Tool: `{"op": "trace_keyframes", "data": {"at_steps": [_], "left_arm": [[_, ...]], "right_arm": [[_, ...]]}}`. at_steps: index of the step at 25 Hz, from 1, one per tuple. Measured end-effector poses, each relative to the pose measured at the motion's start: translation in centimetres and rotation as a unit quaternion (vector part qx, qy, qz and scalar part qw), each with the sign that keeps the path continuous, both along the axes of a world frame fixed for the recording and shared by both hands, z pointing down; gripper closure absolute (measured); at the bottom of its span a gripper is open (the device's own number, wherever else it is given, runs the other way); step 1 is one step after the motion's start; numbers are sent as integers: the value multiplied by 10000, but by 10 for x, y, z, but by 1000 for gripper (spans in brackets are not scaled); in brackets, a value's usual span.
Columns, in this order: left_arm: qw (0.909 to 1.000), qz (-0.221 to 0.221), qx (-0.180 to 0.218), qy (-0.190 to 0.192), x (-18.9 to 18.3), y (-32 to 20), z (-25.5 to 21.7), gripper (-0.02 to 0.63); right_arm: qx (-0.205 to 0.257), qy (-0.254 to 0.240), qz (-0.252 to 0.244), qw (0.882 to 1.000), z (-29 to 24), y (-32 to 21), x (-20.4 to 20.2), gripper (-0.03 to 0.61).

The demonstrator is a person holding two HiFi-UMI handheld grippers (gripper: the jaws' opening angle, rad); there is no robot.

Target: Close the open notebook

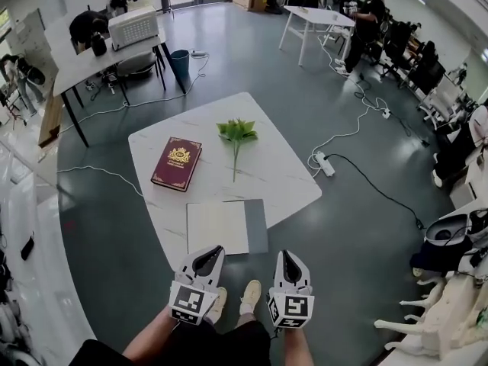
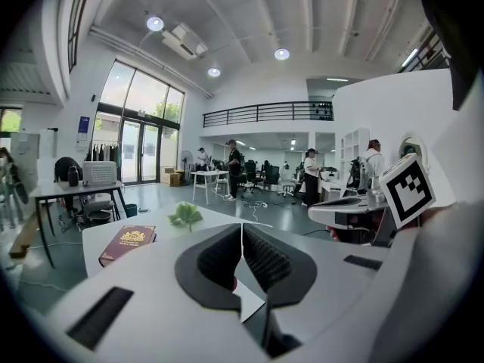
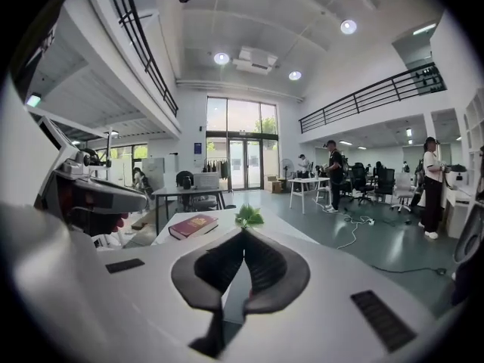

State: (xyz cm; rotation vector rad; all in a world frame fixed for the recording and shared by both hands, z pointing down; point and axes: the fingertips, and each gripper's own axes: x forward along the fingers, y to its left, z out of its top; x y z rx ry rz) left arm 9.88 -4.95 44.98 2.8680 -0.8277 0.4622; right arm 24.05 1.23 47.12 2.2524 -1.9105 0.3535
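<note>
The open notebook (image 1: 226, 226) lies flat at the near edge of the white table (image 1: 286, 178), with a white page on the left and a grey panel on the right. My left gripper (image 1: 214, 249) hovers just short of its near edge, jaws shut and empty. To its right, my right gripper (image 1: 283, 254) is off the table's near corner, also shut on nothing. In the left gripper view the left gripper (image 2: 242, 226) has its pads meeting. The right gripper view shows the right gripper (image 3: 243, 232) closed the same way. Neither touches the notebook.
A dark red book (image 1: 177, 163) and a green leafy sprig (image 1: 237, 133) lie farther back on the table. A power strip (image 1: 325, 164) with cables lies on the floor to the right. Other desks (image 1: 88, 61) and a person (image 1: 368, 20) are far off. My shoes (image 1: 251, 296) show below.
</note>
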Motion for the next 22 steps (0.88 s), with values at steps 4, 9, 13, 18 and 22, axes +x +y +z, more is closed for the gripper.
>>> {"op": "trace_keyframes", "data": {"at_steps": [4, 9, 13, 18, 22], "left_arm": [[9993, -247, -207, -201, 8, -5, 26, 588], [9974, -477, -436, -333, 22, -19, 63, 588], [9946, -674, -649, -442, 27, -27, 92, 588], [9905, -915, -871, -550, 28, -41, 128, 588], [9867, -1098, -1012, -635, 27, -49, 151, 588]], "right_arm": [[-316, -240, -292, 9988, 37, -14, 6, 561], [-588, -468, -564, 9956, 81, -34, 19, 561], [-792, -606, -762, 9921, 112, -45, 27, 561], [-1038, -738, -979, 9870, 150, -62, 29, 561], [-1264, -805, -1130, 9822, 179, -69, 30, 561]]}}
